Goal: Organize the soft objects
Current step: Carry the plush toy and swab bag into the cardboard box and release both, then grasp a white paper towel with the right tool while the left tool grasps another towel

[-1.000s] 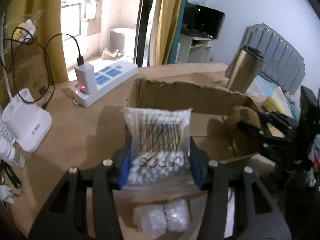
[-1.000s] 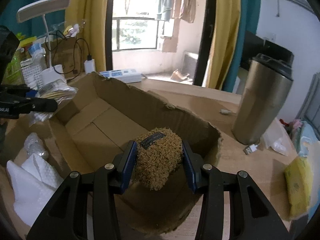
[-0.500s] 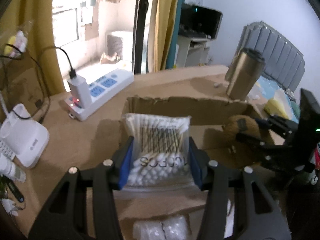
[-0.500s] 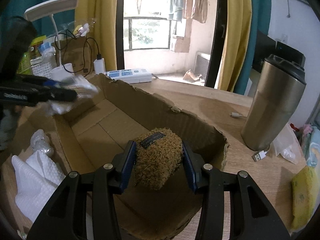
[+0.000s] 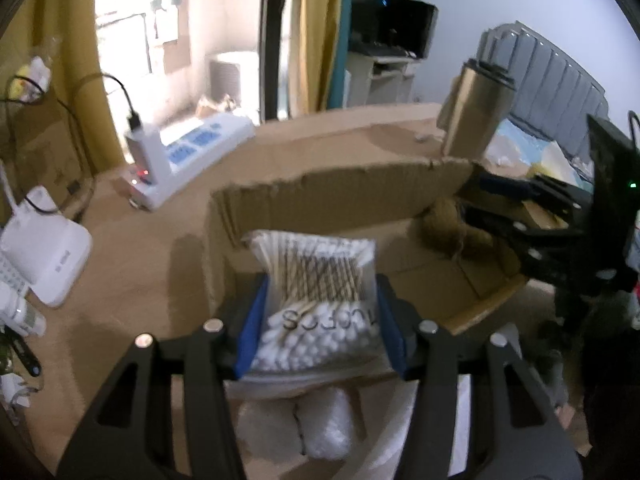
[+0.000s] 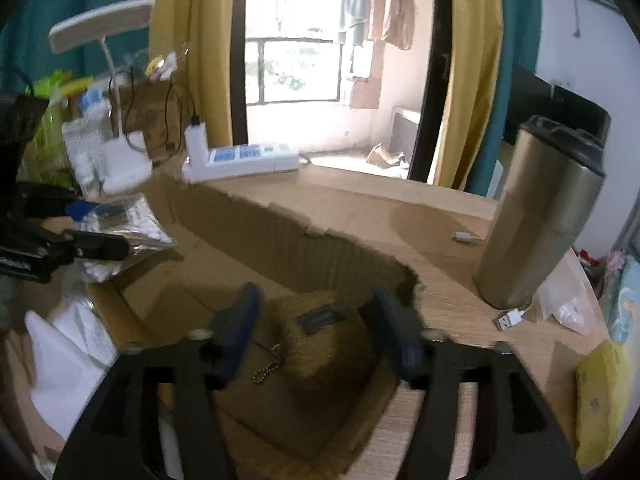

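Right gripper (image 6: 320,332) jaws now spread, brown plush pouch (image 6: 320,344) released into cardboard box (image 6: 288,236); left gripper (image 5: 318,320) jaws clamp cotton-swab bag (image 5: 320,304) above box, next drop.

cardboard box (image 6: 280,232): matt brown corrugated paper, torn rough rim | plush toy (image 6: 320,344): shaggy tan cloth, inside the box | cotton swab bag (image 5: 320,292): glossy clear plastic | tumbler (image 6: 536,216): brushed metal, right of the box | counter (image 5: 132,264): smooth matt wood

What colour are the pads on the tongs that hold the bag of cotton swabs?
Blue pads; the left wrist view shows them best.
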A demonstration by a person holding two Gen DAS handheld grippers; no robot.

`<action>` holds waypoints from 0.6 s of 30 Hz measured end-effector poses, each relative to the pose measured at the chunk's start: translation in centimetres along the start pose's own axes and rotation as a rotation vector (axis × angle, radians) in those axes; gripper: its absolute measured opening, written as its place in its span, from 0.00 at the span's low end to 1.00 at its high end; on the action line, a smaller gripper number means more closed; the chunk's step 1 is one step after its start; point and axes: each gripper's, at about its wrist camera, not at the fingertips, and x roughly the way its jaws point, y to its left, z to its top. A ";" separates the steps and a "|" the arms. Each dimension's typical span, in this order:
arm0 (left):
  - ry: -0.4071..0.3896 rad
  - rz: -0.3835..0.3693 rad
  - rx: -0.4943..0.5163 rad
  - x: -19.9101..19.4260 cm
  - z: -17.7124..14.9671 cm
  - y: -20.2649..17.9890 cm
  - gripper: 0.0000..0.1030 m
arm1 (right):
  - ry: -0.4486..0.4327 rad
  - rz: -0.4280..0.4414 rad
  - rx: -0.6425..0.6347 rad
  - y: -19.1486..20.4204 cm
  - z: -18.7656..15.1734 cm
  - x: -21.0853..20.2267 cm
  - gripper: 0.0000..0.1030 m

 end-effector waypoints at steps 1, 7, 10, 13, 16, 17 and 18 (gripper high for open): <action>-0.013 0.005 -0.010 -0.1 0.1 0.2 0.67 | -0.010 -0.009 0.008 -0.1 0.1 -0.5 0.69; -0.078 -0.009 -0.043 -1.6 0.6 1.1 0.79 | -0.044 -0.048 -0.003 0.8 0.2 -3.1 0.70; -0.108 -0.011 -0.044 -2.8 0.3 1.0 0.83 | -0.059 -0.065 -0.011 1.6 -0.1 -4.4 0.70; -0.143 -0.009 -0.046 -4.6 -0.5 1.0 0.84 | -0.076 -0.072 -0.012 2.3 -0.4 -5.8 0.70; -0.183 -0.003 -0.046 -6.3 -1.3 0.7 0.84 | -0.095 -0.077 -0.017 3.1 -0.6 -7.0 0.70; -0.205 0.008 -0.044 -6.9 -1.5 0.5 0.84 | -0.100 -0.078 -0.019 3.3 -0.7 -7.4 0.70; -0.238 0.016 -0.042 -7.8 -1.9 0.4 0.84 | -0.106 -0.080 -0.022 3.6 -0.8 -7.9 0.70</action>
